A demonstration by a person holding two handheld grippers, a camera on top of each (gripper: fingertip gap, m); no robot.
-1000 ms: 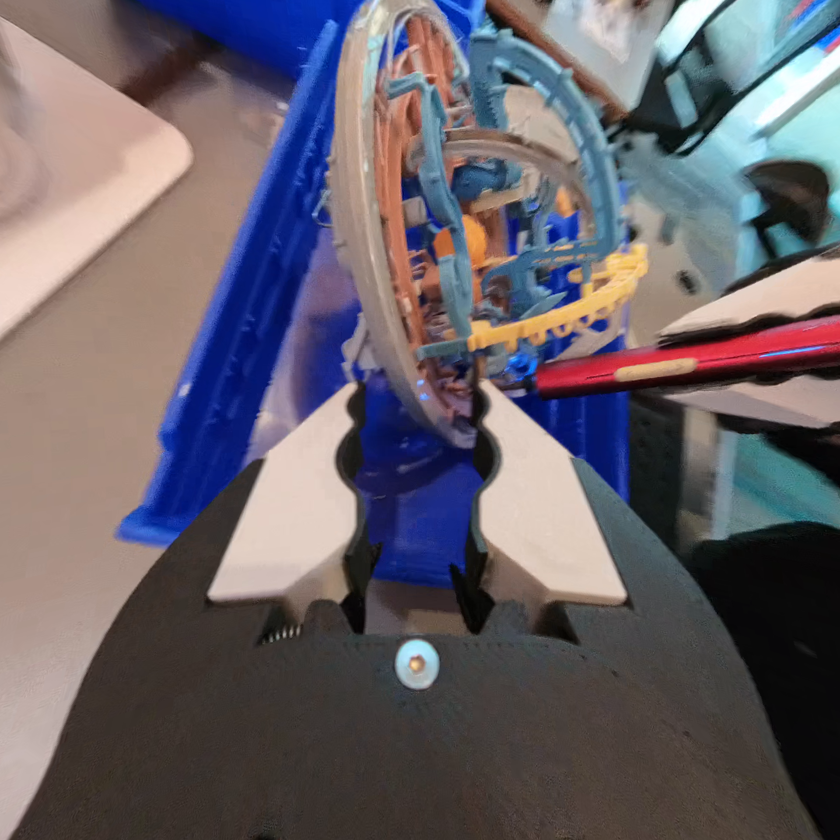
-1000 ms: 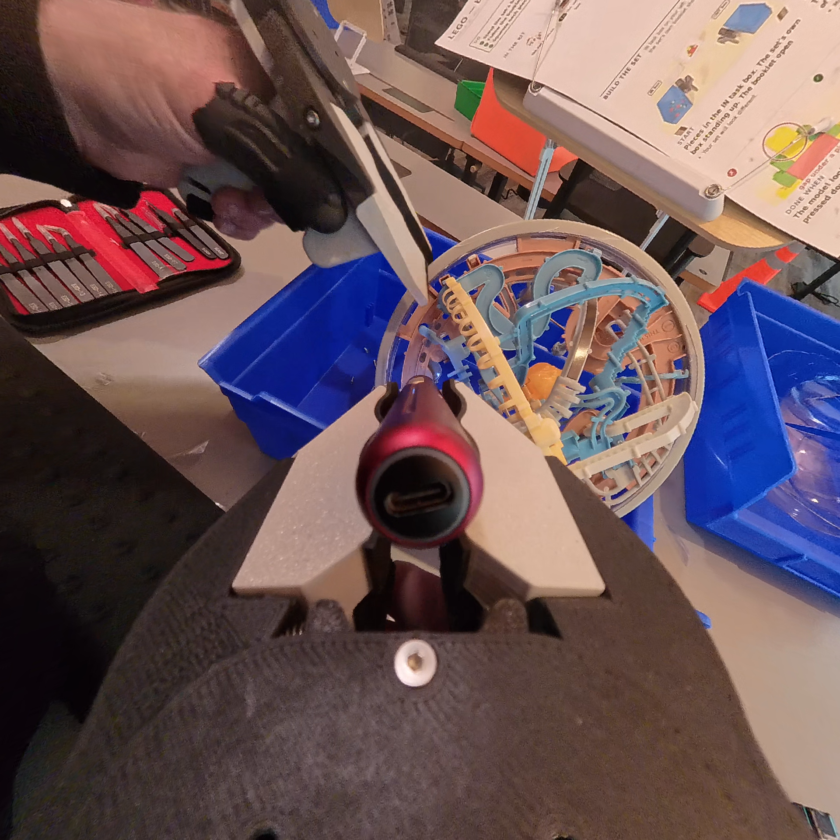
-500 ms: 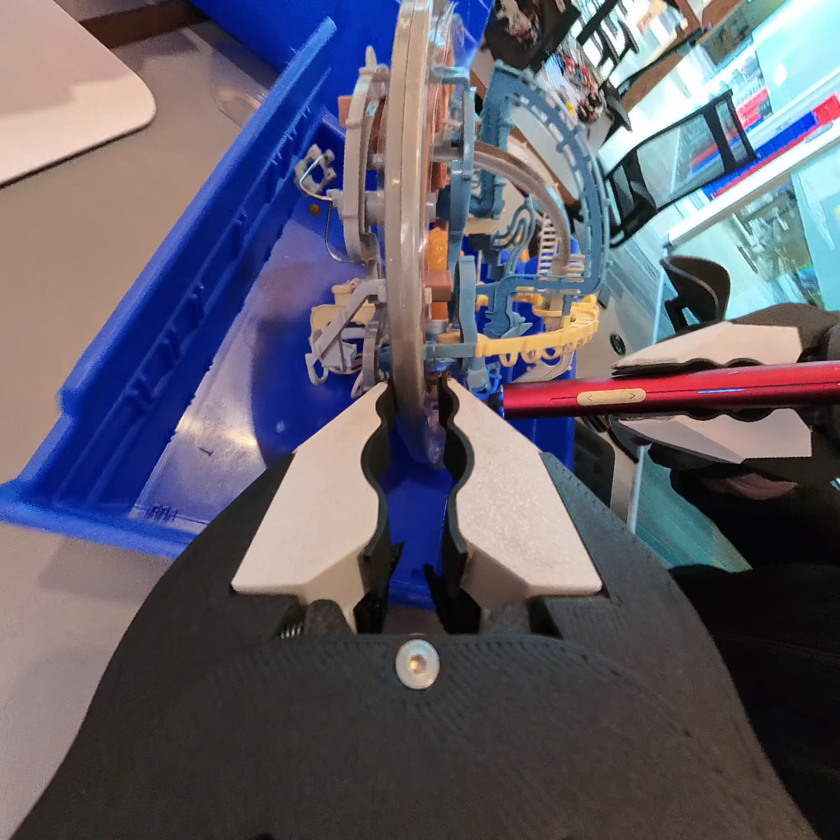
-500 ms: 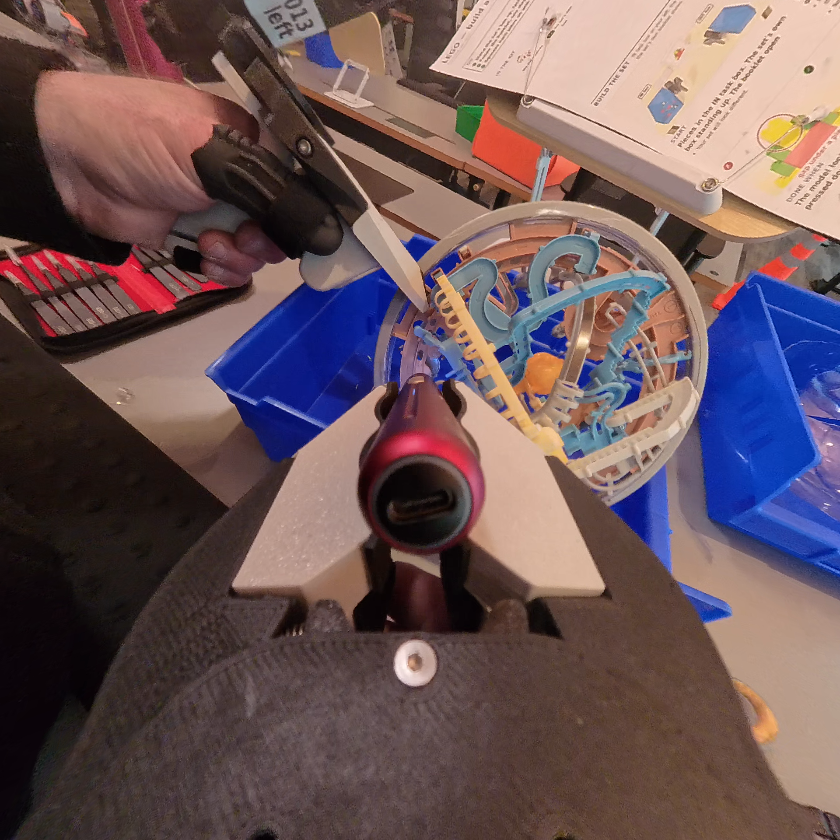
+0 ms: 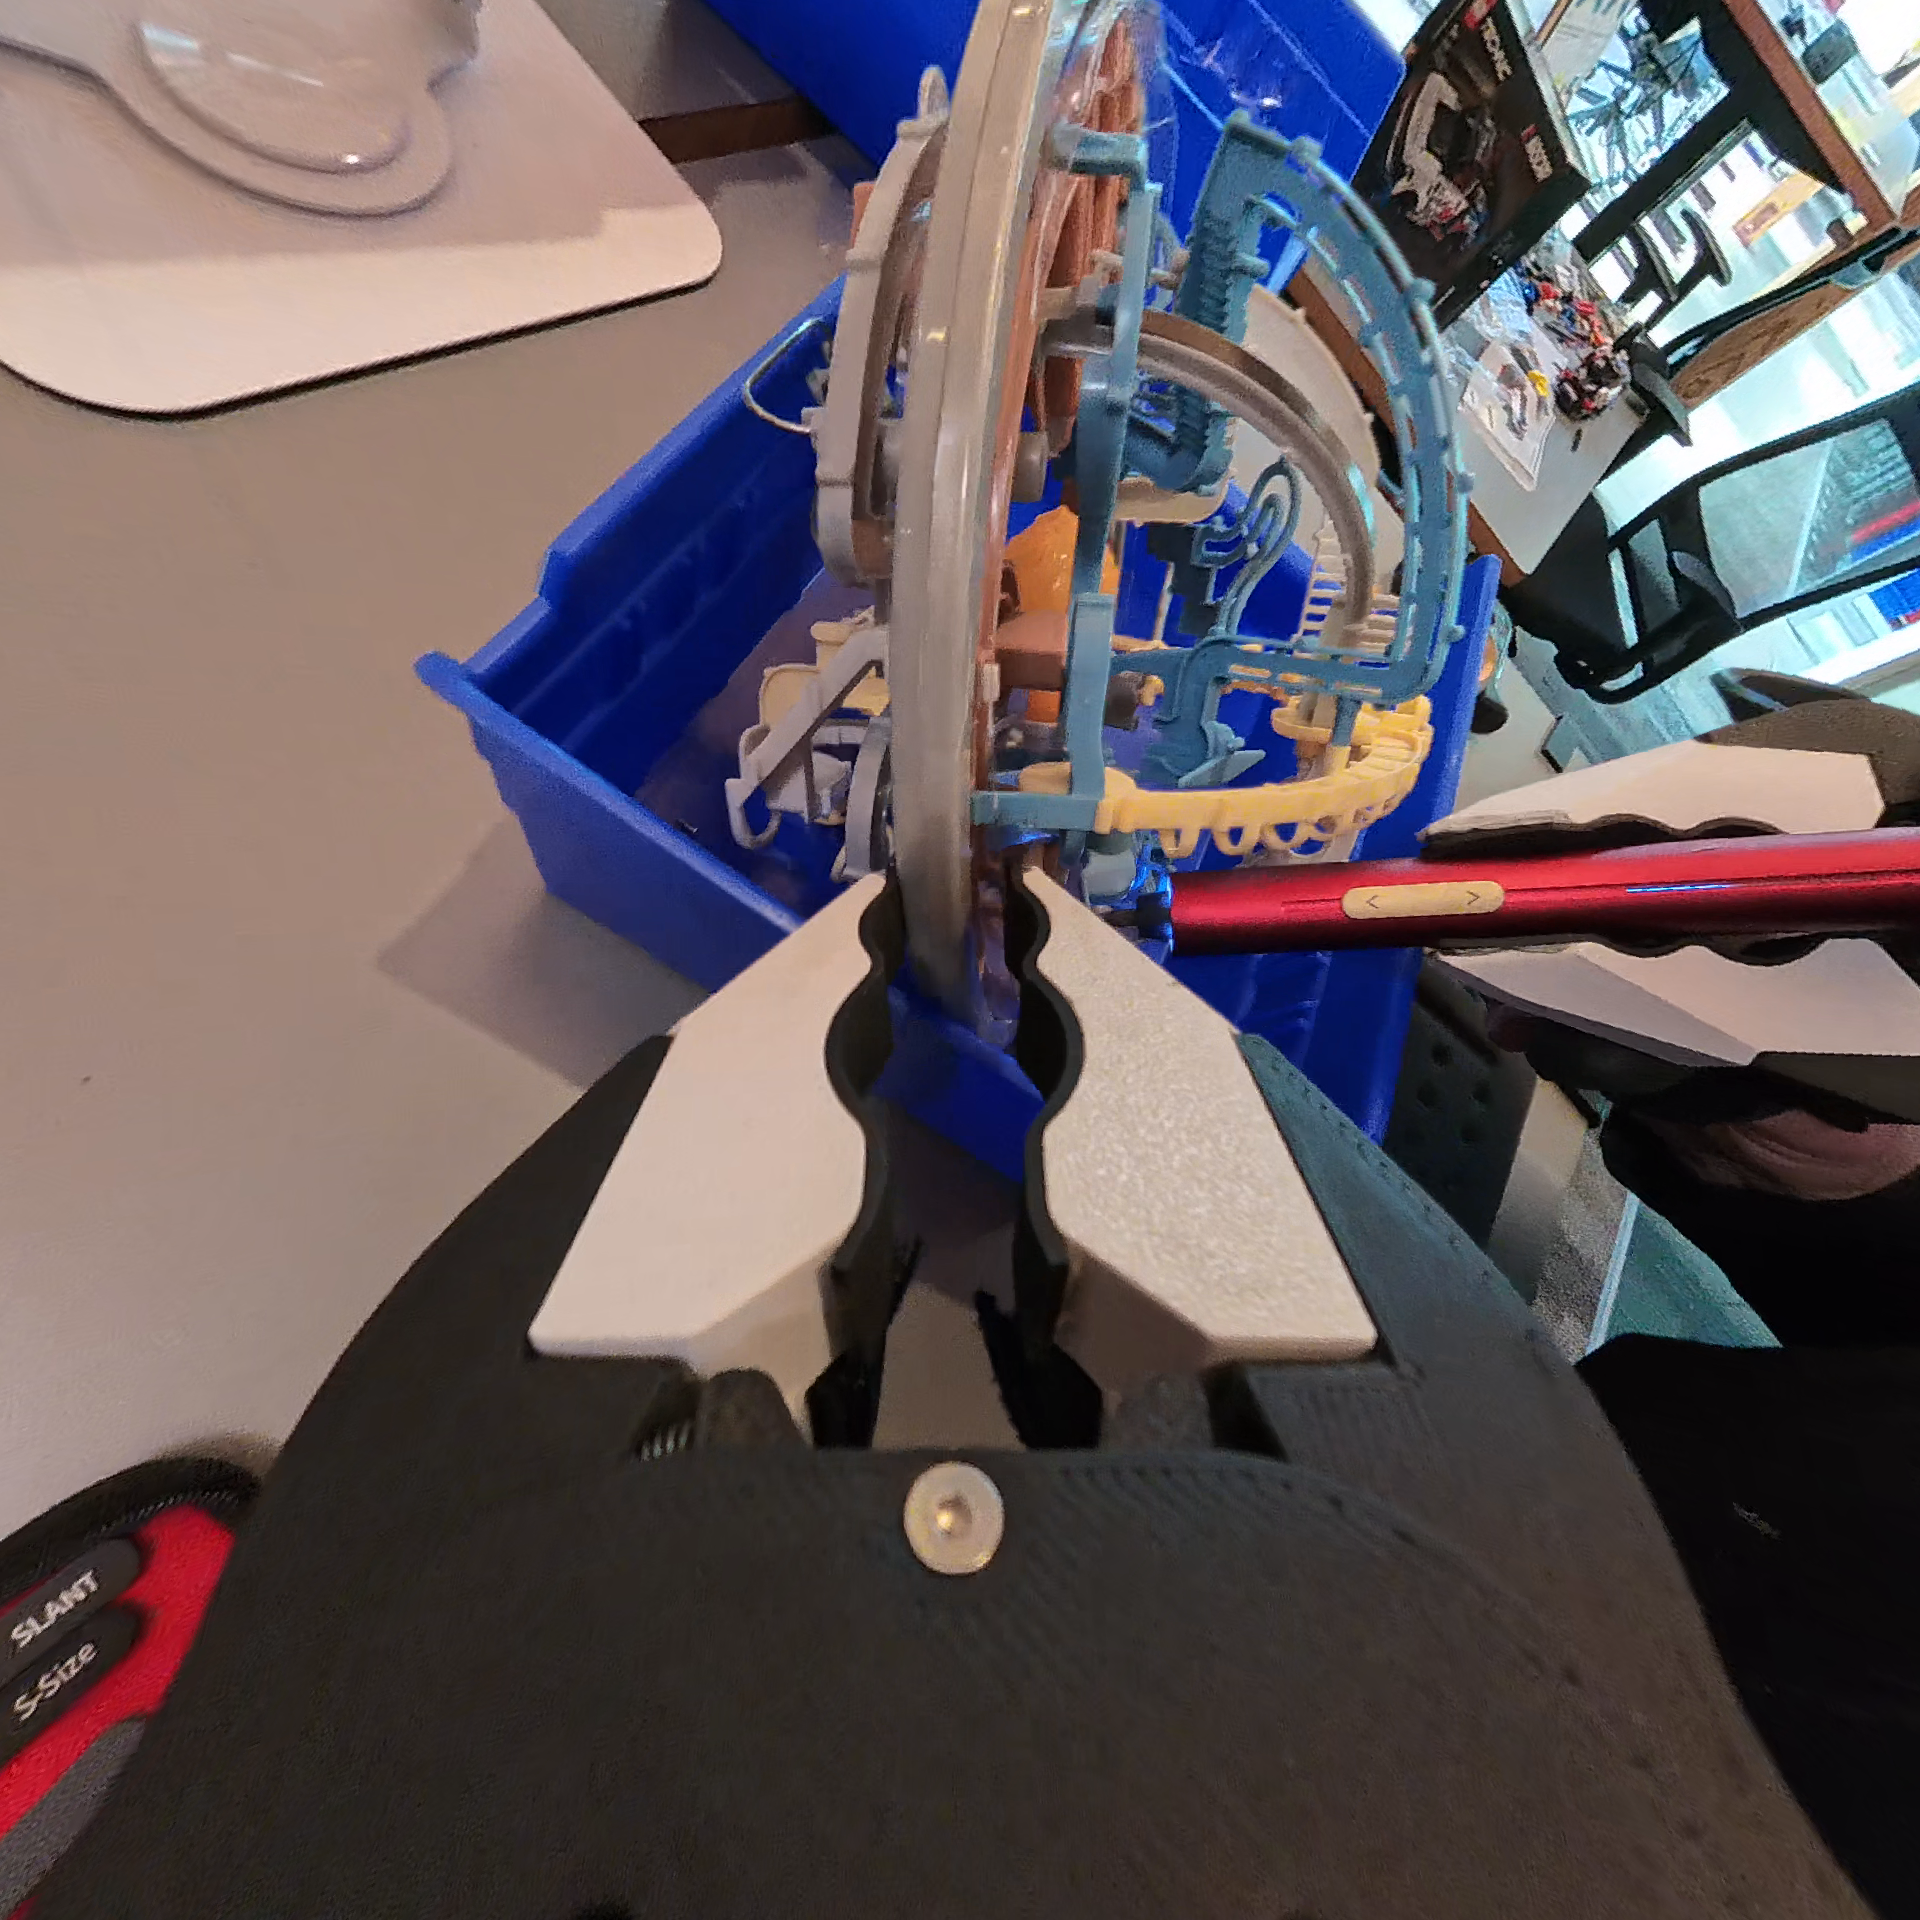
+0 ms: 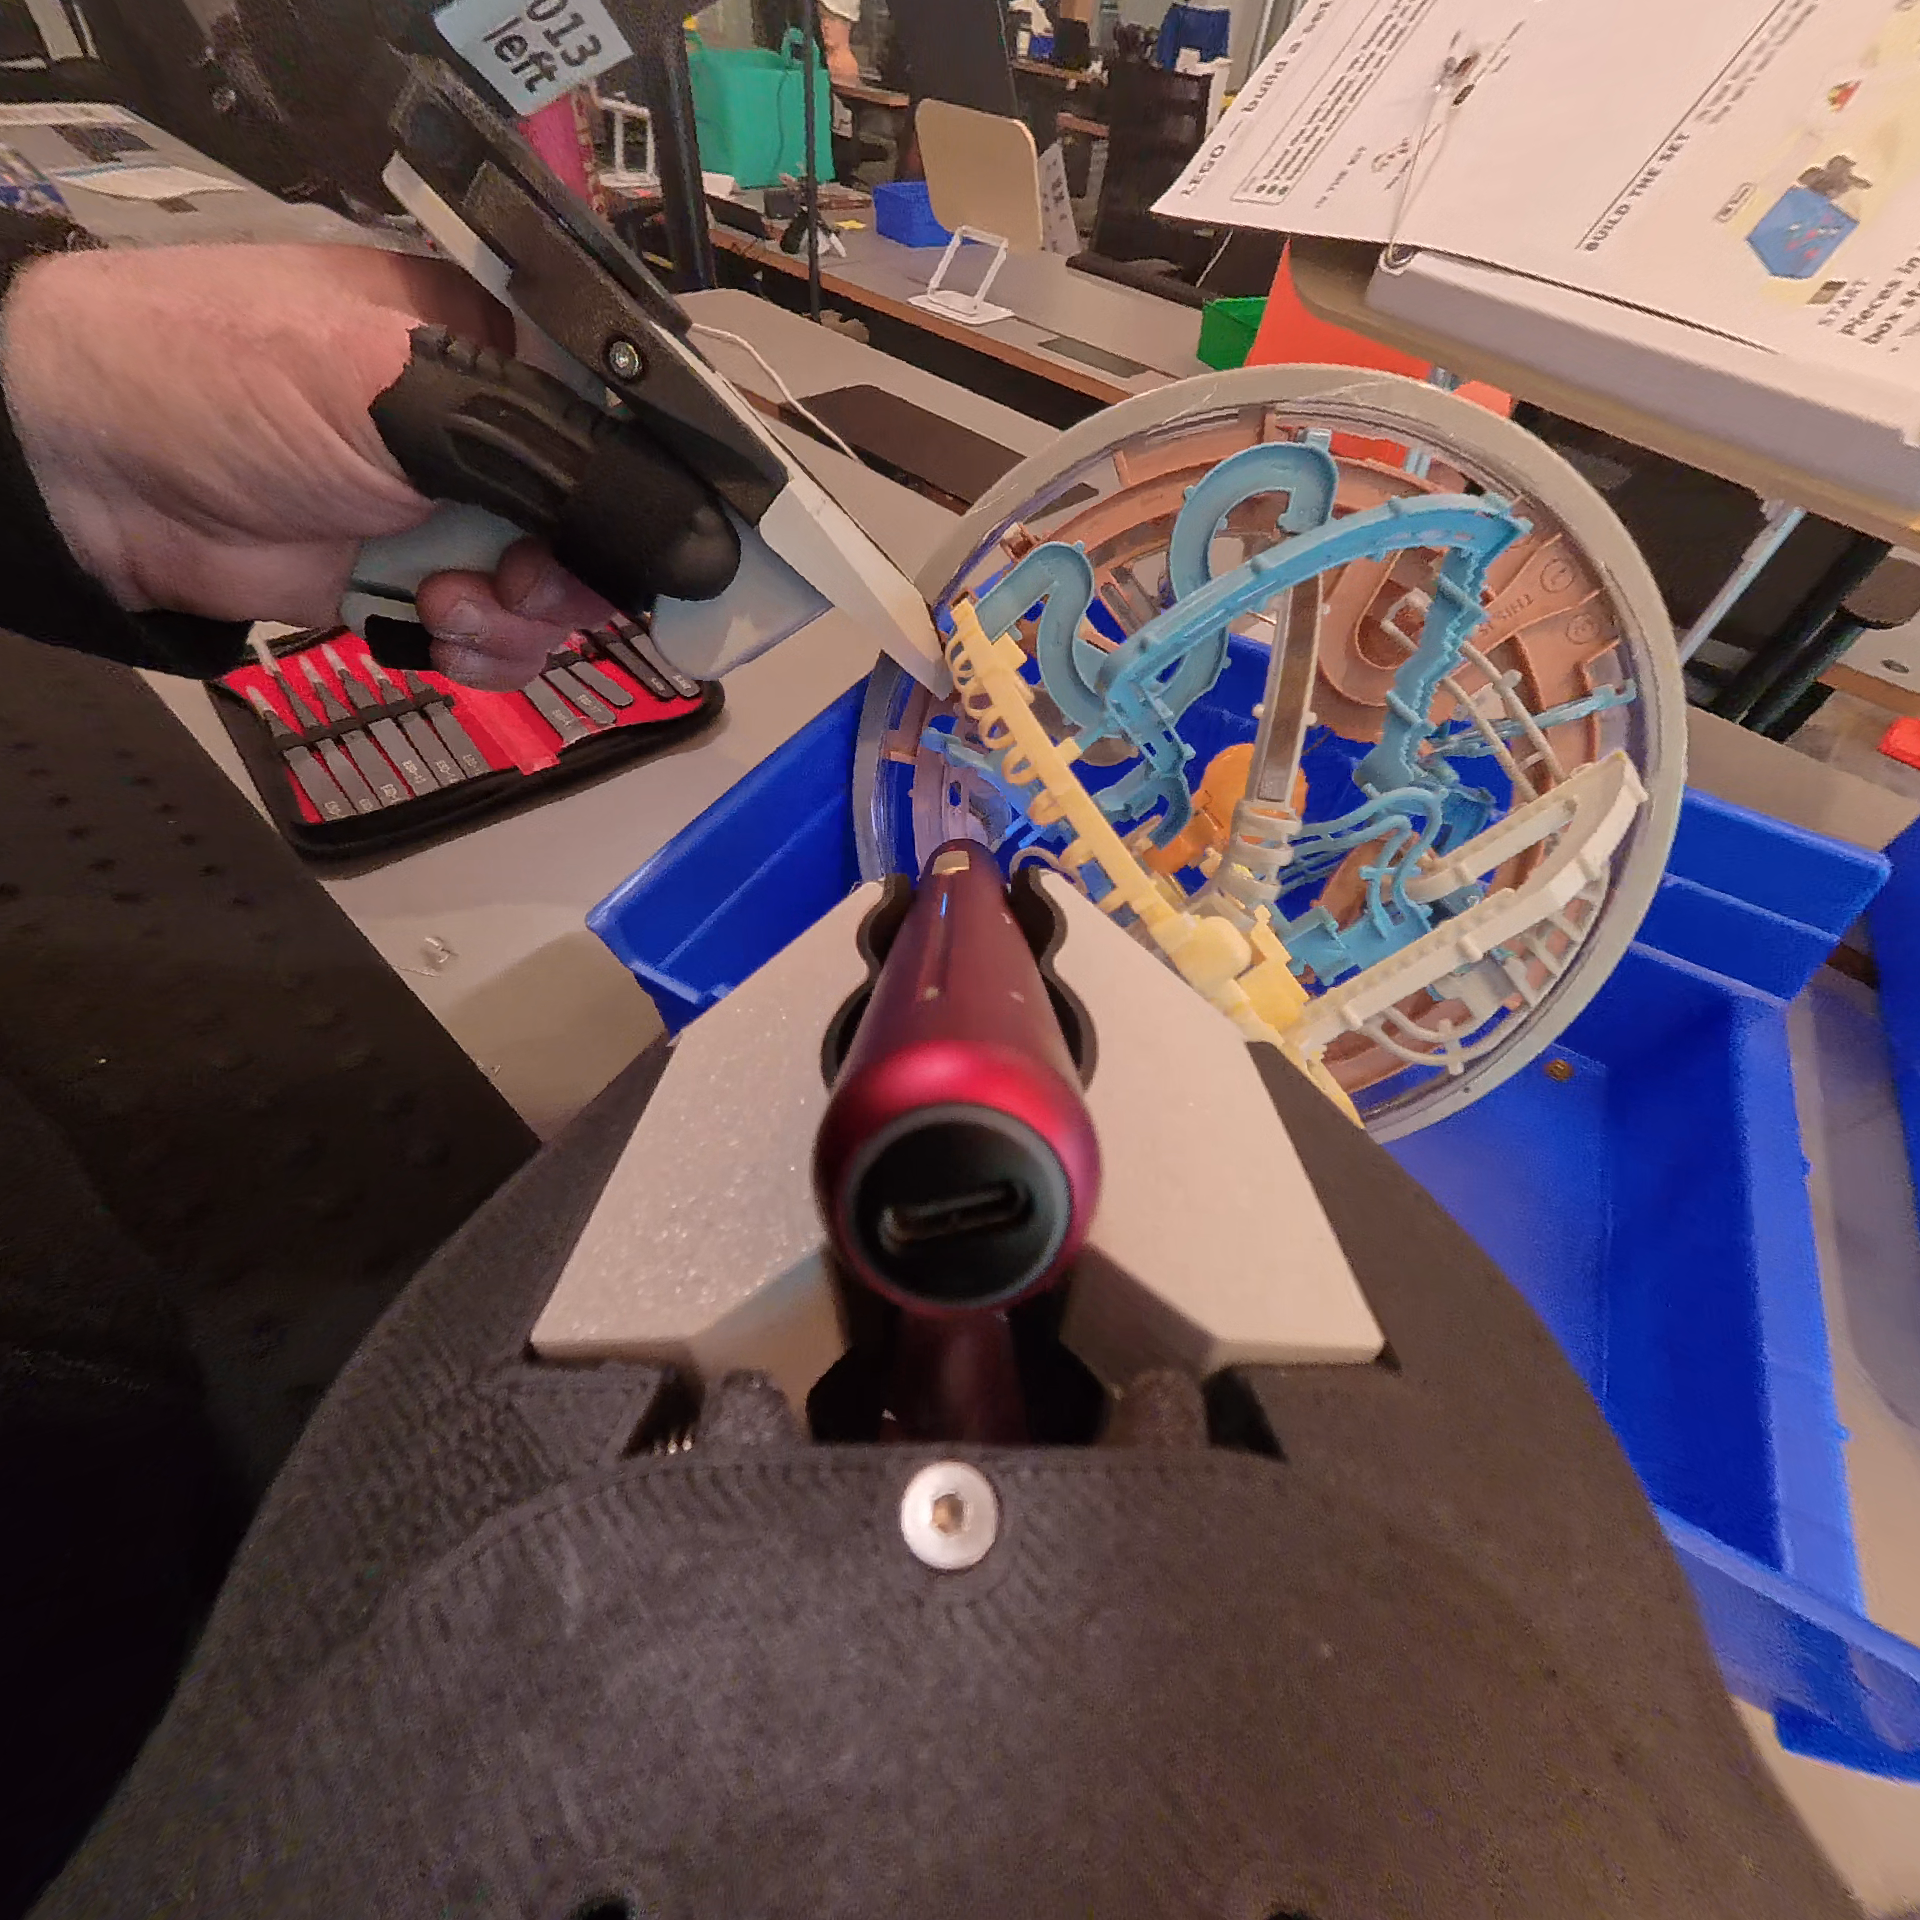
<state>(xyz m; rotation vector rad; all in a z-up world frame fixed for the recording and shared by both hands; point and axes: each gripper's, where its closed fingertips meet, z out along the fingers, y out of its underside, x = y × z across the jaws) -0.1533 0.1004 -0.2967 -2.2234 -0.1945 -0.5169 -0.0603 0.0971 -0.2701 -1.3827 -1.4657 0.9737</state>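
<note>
My left gripper (image 5: 951, 894) is shut on the grey rim of a round maze toy (image 5: 1049, 540) with blue, yellow and brown tracks inside, and holds it upright on edge over a blue bin (image 5: 623, 769). In the right wrist view the toy (image 6: 1278, 748) faces me and the left gripper (image 6: 920, 649) pinches its left rim. My right gripper (image 6: 956, 899) is shut on a red pen-shaped electric screwdriver (image 6: 956, 1049), whose tip points at the toy's lower left edge. The screwdriver (image 5: 1507, 899) comes in from the right in the left wrist view, its tip close to my left fingertips.
A second blue bin (image 6: 1860, 1195) stands to the right. An open red tool case (image 6: 447, 748) with several tweezers lies at the left on the grey table (image 5: 260, 831). A white mat (image 5: 312, 260) lies at the far left. A board with printed sheets (image 6: 1621, 187) hangs above. The tips of one gripper are about 10 centimeters away from the tips of the other.
The left gripper has turned the toy more edge-on and lifted it slightly. The right gripper has moved the screwdriver closer to the toy's lower rim.
</note>
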